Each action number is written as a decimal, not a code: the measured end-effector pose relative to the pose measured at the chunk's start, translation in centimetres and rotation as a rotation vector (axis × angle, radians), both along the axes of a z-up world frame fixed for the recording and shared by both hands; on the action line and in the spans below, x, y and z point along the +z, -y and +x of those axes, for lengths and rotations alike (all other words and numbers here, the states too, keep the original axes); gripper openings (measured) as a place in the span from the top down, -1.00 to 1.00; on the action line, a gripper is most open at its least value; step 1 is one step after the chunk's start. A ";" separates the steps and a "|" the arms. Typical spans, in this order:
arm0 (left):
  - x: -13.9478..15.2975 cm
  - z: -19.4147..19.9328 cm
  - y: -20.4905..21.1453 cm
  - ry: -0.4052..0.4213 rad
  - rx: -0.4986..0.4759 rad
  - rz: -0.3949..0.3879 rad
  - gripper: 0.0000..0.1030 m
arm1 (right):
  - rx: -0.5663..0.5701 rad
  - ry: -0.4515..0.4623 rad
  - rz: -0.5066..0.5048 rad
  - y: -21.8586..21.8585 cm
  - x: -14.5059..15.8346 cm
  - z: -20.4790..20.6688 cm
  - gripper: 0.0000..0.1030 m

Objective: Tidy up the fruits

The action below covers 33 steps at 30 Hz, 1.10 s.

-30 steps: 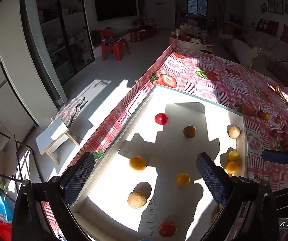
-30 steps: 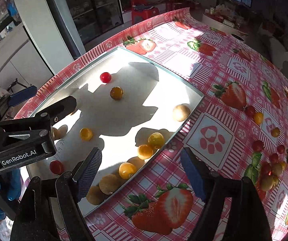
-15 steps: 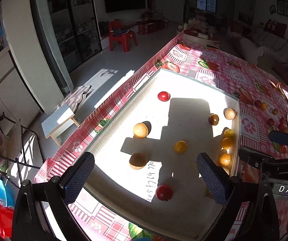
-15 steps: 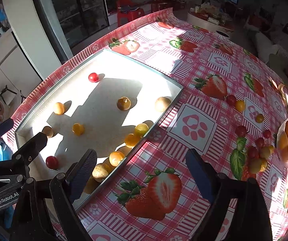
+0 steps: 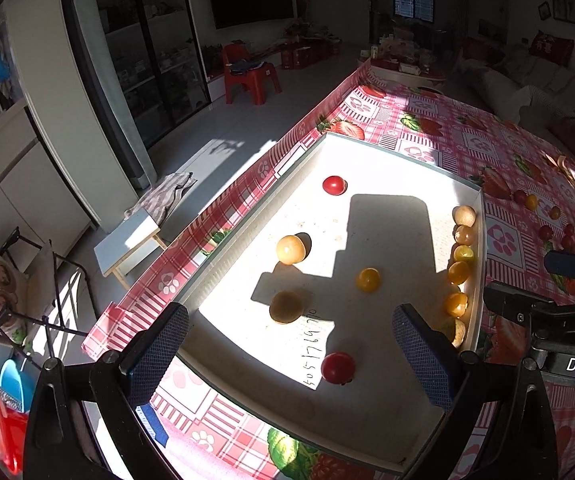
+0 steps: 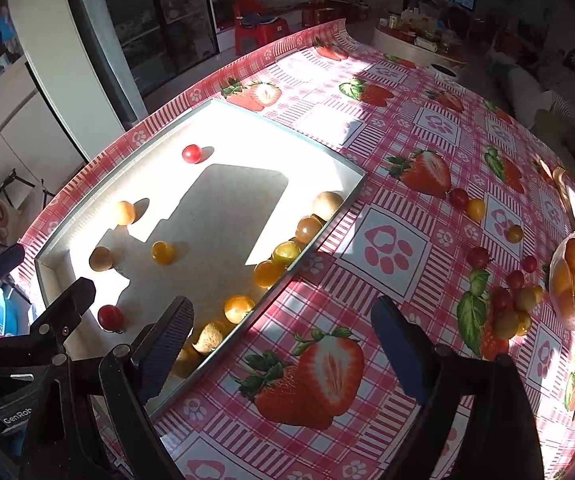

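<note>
A shallow white tray [image 5: 477, 264] [image 6: 351, 190] lies on the strawberry tablecloth and holds several small round fruits: red tomatoes [image 5: 334, 185] [image 5: 338, 367], yellow ones [image 5: 368, 279] and tan ones [image 5: 290, 249]. Several line its right wall [image 6: 285, 252]. My left gripper [image 5: 291, 354] is open and empty above the tray's near end. My right gripper [image 6: 281, 348] is open and empty above the cloth by the tray's right wall. More loose fruits [image 6: 475, 208] lie on the cloth toward a plate [image 6: 559, 300] at the right.
The table's left edge [image 5: 247, 196] drops to the floor, where a small white stool [image 5: 127, 240] and a red chair [image 5: 249, 76] stand. A wooden utensil [image 6: 565, 196] lies beyond the plate.
Both grippers have risen and drawn back from the tray, so more of the tray and table shows. The fruits have rolled toward the tray's right wall. Both grippers stay open.
</note>
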<state>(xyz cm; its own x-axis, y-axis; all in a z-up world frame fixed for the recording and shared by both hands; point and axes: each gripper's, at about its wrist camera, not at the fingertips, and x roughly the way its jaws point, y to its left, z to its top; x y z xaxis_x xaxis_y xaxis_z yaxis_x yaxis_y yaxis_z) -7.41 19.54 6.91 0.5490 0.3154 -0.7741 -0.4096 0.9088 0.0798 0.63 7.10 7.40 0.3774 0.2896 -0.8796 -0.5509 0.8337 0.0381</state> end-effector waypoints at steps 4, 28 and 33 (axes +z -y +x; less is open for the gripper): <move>0.2 -0.2 0.1 0.004 0.003 0.005 -0.98 | 0.000 -0.001 0.001 0.0 0.0 -0.1 -0.79; 0.2 -0.8 0.7 -0.009 -0.008 0.039 -0.98 | 0.000 -0.003 0.004 0.1 0.0 -0.4 -0.79; 0.1 -1.0 0.7 -0.011 -0.016 0.045 -0.98 | -0.001 -0.002 0.005 0.1 0.0 -0.5 -0.79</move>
